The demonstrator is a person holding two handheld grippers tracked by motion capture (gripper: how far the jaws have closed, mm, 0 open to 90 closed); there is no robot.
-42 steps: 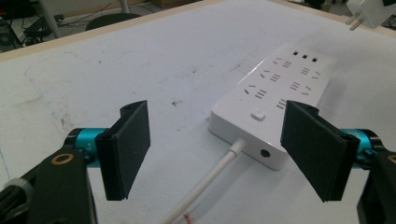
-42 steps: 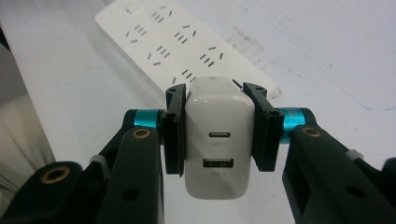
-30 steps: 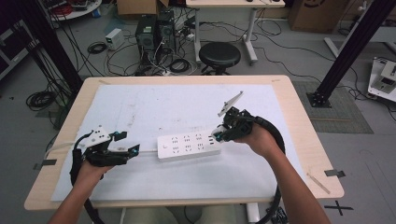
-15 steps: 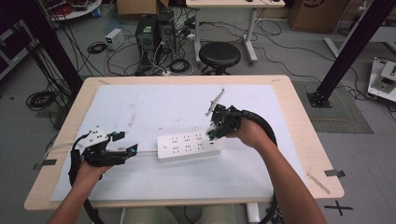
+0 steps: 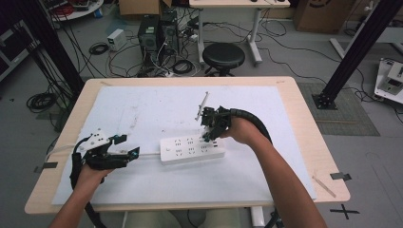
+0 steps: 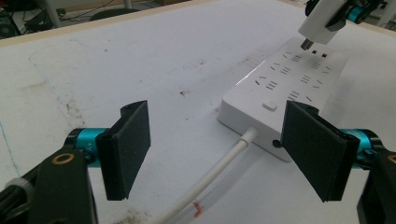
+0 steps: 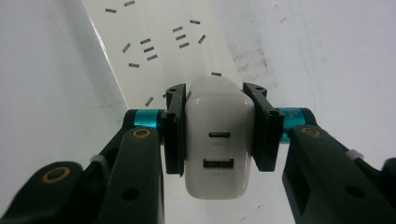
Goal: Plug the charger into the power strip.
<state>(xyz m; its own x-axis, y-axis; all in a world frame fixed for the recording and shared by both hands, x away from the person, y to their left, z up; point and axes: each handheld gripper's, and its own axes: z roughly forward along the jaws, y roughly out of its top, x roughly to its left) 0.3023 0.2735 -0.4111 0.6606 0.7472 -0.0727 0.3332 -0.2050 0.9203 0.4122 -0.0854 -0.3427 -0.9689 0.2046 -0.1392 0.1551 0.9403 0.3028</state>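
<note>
In my right gripper (image 7: 215, 135) I have a white USB charger (image 7: 218, 140) clamped between the 2 jaws, its 2 ports facing back at the camera. Directly beyond the jaws, under the charger, lies the white power strip (image 7: 154, 51). From the left gripper view the charger's prongs hang just above the sockets at the strip's far end, not yet seated as far as I can tell. My left gripper (image 6: 217, 151) is released, its 2 jaws spread wide, and the strip's white cable (image 6: 210, 179) runs on the table between them. Just ahead of those jaws sits the near end of the strip, with its button on top. From the high view, both hands work over a white mat (image 5: 142, 109) on the wooden table (image 5: 309, 118), and a thin white stick (image 5: 203, 104) lies beyond my right hand (image 5: 242, 130).
</note>
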